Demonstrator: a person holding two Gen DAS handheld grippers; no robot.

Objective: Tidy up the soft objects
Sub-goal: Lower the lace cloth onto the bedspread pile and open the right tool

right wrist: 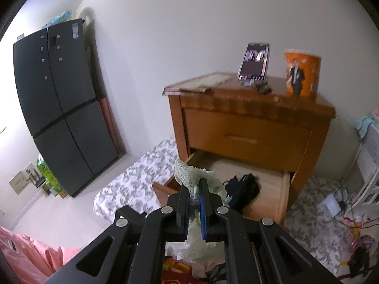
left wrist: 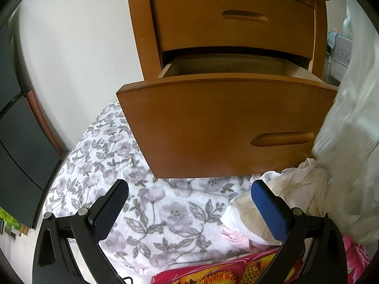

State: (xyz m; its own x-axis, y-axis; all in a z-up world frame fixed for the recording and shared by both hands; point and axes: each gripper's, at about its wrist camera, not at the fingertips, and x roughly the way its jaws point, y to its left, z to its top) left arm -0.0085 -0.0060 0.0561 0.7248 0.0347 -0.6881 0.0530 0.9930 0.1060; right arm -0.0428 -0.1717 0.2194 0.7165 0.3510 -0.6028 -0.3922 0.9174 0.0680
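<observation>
So the right claw (right wrist: 195,190) is clamped tight on a pale green lacy garment (right wrist: 189,172), thin mesh-and-lace stuff that bunches above the pads and droops limp underneath. What the next move hangs on, I'd say: the open bottom drawer (right wrist: 272,189) sits just ahead of that claw and a bit below it, slightly to its right, with its long side running across the claw's line of sight. So it looks like a short forward-and-down carry to drop the thing in. The drawer is plain light wood inside, and there's already a dark, floppy black item (right wrist: 244,187) lying in there right past the claw tips. The right claw is clearly the nearer one for this. The left claw (left wrist: 189,203) is spread wide with nothing between its blue textured pads, hovering over a fuzzy floral blanket (left wrist: 146,203), with the curved glossy drawer front (left wrist: 213,127) straight ahead of it and a crumpled cream-white cloth (left wrist: 296,189) just by its right finger. The nightstand (right wrist: 248,108) is smooth orange-brown wood.
</observation>
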